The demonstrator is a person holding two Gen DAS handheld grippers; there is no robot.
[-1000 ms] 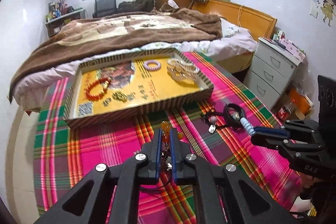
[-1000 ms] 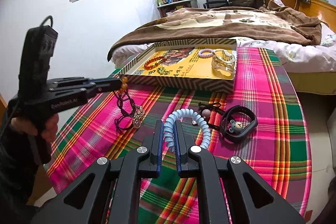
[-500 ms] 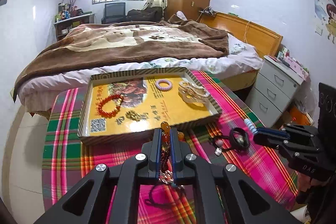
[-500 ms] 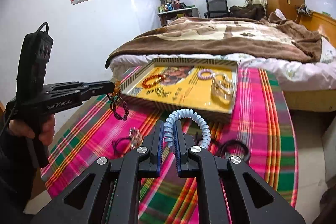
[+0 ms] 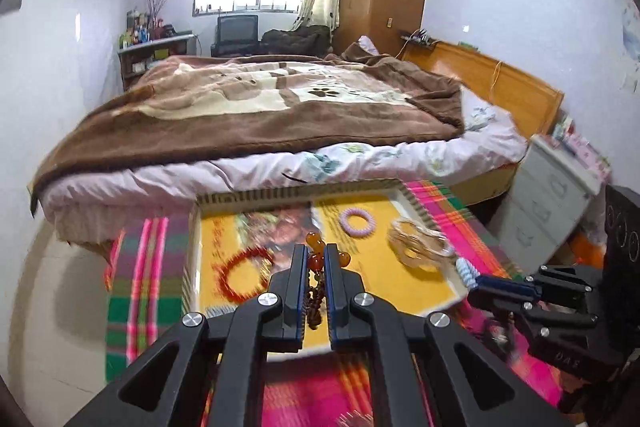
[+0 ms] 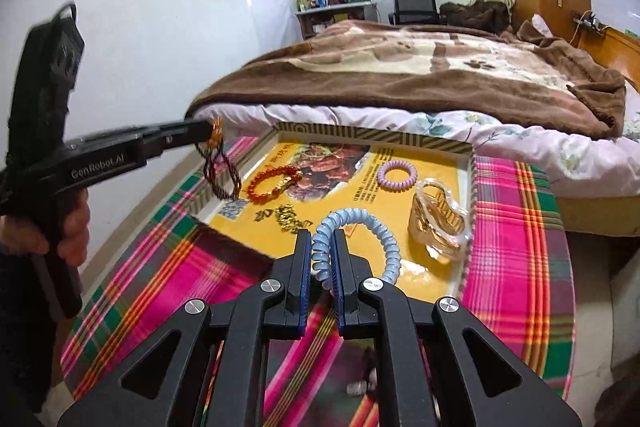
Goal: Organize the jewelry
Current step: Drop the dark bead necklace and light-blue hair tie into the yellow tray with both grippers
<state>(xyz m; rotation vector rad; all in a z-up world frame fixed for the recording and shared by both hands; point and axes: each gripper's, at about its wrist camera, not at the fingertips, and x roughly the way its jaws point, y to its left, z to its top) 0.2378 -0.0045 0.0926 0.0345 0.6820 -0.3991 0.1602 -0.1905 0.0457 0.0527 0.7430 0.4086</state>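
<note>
Low centre of the right wrist view, the right hand-held gripper (image 6: 322,259) is clamped on a light, springy blue coil bracelet (image 6: 370,227) above the yellow tray (image 6: 466,223), while the left hand-held gripper (image 5: 316,263) pinches a limp, probably slippery amber bead strand (image 5: 316,259), best held by its beads.

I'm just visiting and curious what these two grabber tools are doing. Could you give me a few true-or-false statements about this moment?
1. The right gripper is shut on a blue spiral hair tie. True.
2. The left gripper is empty. False: it pinches an amber bead necklace.
3. The tray holds a purple spiral ring. True.
4. The red bead bracelet lies on the plaid cloth. False: it lies in the tray.
</note>
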